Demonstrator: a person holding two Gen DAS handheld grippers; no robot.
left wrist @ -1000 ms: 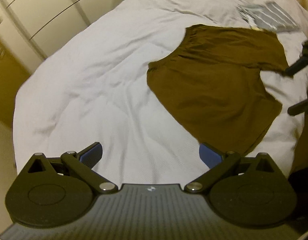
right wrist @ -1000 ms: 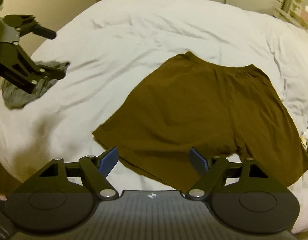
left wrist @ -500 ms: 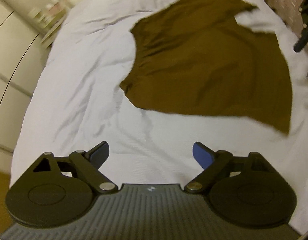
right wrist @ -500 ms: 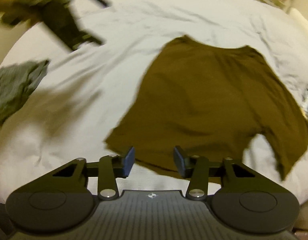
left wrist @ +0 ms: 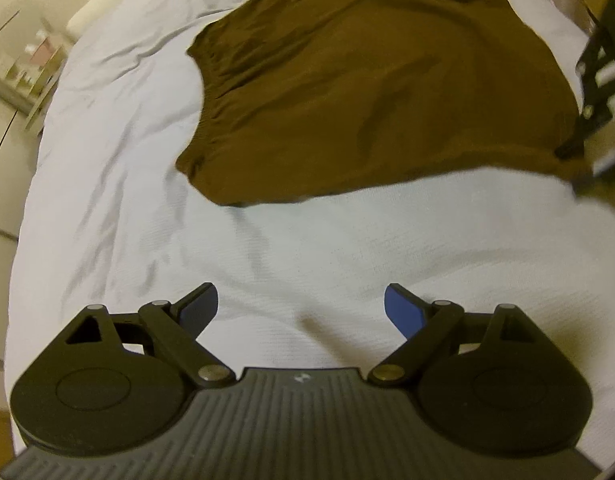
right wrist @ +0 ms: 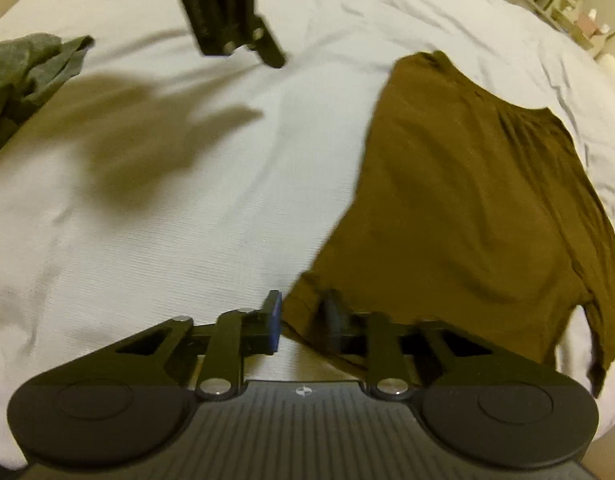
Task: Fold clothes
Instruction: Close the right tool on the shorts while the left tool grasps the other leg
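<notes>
On a white bed (left wrist: 267, 248), right gripper (right wrist: 303, 320) pinches brown shorts' (right wrist: 467, 200) hem; left gripper (left wrist: 301, 308) gapes wide, empty

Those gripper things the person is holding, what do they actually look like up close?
Each is matte black plastic. The left gripper and right gripper share one design: a ribbed grey-black body with a small round logo, two round discs at the sides, and jointed black link arms with silver pivot pins. The fingers end in blue pads. No cables, hands or sleeves show.
</notes>
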